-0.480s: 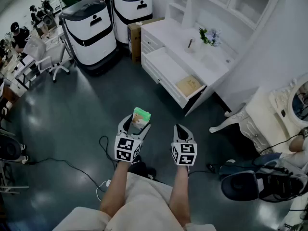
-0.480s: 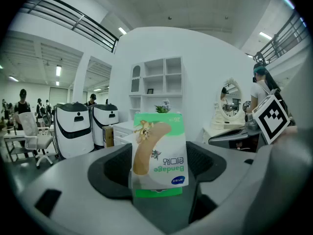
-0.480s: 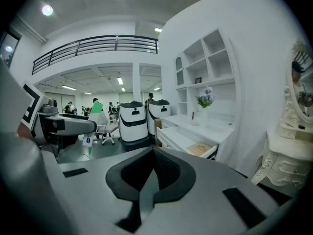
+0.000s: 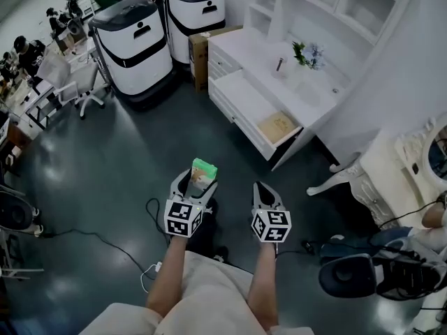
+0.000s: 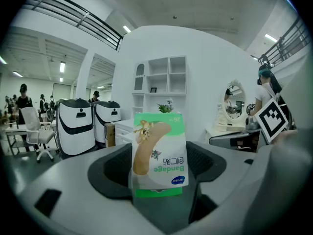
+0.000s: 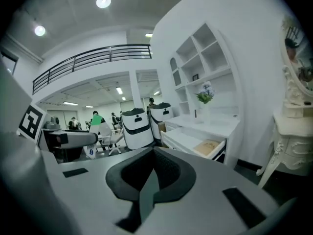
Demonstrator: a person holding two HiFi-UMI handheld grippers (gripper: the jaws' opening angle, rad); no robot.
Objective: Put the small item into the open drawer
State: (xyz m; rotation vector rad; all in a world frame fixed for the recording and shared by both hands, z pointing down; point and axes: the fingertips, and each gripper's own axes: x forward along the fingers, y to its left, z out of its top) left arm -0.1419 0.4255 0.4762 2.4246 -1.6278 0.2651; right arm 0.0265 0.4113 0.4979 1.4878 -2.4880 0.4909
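Above the dark floor in the head view, the left gripper (image 4: 193, 185) holds a green bandage packet (image 4: 204, 169) upright, well short of the open drawer (image 4: 244, 103). In the left gripper view, its jaws stand wide, clamped on the packet's sides. In the right gripper view, the right gripper (image 6: 152, 173) has its jaws together, empty.

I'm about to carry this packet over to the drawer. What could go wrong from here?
The bandage packet sits in the left gripper by its lower end only, so it may tilt or slip on the way. A cable lies underfoot, a likely snag. The open drawer already holds a tan item at one end; aim for the bare part.
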